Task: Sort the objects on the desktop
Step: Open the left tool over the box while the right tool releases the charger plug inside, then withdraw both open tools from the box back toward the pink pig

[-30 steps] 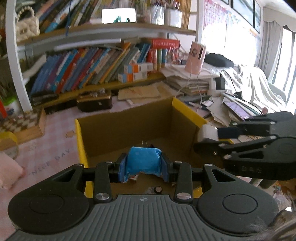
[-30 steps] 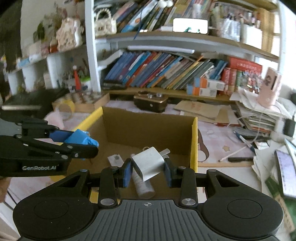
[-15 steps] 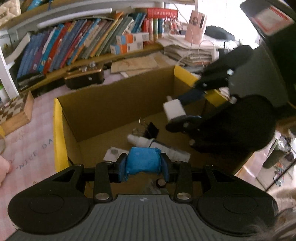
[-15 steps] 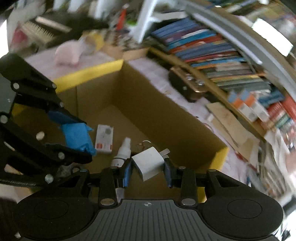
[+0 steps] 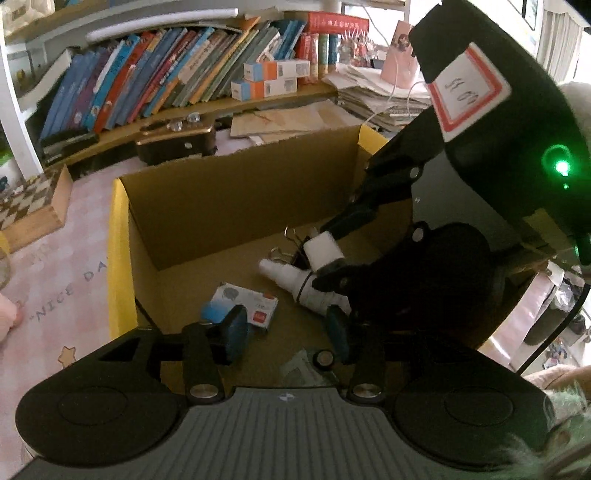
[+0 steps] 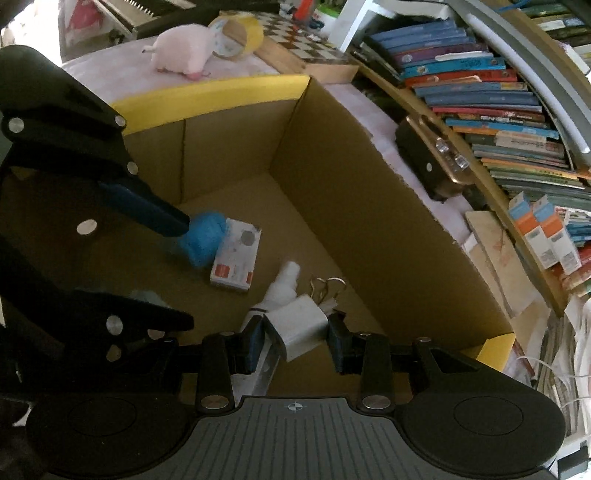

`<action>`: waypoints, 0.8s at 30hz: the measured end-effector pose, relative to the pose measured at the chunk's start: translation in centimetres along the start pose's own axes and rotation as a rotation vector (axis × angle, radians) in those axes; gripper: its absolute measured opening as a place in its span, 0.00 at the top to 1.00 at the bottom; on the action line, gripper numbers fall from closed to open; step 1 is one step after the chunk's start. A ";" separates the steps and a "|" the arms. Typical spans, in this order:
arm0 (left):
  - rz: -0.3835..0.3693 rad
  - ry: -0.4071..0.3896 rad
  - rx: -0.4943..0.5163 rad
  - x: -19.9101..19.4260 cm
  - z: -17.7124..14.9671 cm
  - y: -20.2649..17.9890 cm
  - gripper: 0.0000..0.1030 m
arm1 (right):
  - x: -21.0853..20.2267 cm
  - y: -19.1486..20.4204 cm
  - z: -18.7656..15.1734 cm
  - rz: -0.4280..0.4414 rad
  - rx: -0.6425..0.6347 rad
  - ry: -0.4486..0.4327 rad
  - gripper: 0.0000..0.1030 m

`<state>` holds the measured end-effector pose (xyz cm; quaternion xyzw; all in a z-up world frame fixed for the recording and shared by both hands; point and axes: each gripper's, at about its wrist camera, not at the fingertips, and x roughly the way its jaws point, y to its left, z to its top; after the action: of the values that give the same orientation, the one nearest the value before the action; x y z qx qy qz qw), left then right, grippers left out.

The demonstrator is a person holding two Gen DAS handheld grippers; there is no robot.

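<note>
Both grippers are inside a yellow-rimmed cardboard box [image 5: 117,236] [image 6: 236,92]. My left gripper [image 5: 286,332] is open; the blue packet [image 5: 218,312] [image 6: 205,240] lies beside its left finger, against a white and red card box [image 5: 245,304] [image 6: 236,258]. My right gripper [image 6: 295,341] [image 5: 325,254] has its jaws part open around a white charger plug [image 6: 299,326] [image 5: 323,249]; whether the pads still press it is unclear. A white spray bottle [image 5: 295,277] [image 6: 282,282] and a binder clip [image 6: 325,286] lie on the box floor.
A bookshelf [image 5: 184,74] with books stands behind the box. A dark brown case [image 5: 173,138] [image 6: 432,158], a chessboard box [image 5: 29,205], a pink plush [image 6: 181,51], a tape roll [image 6: 236,35] and paper stacks [image 5: 373,94] surround it.
Both grippers dropped into the box. My left gripper opened and let go of the blue packet. My right gripper's jaws widened around the charger plug.
</note>
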<state>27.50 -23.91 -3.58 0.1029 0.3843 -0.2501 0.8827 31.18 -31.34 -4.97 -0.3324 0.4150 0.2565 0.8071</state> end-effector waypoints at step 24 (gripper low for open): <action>0.182 -0.317 -0.222 -12.0 -3.4 0.8 0.20 | -11.3 0.1 -6.8 -0.149 0.698 -0.383 0.52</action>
<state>18.82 -17.62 2.87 -0.0012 0.2550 -0.1389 0.9569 21.75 -37.93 1.55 -0.0137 0.2941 0.0982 0.9506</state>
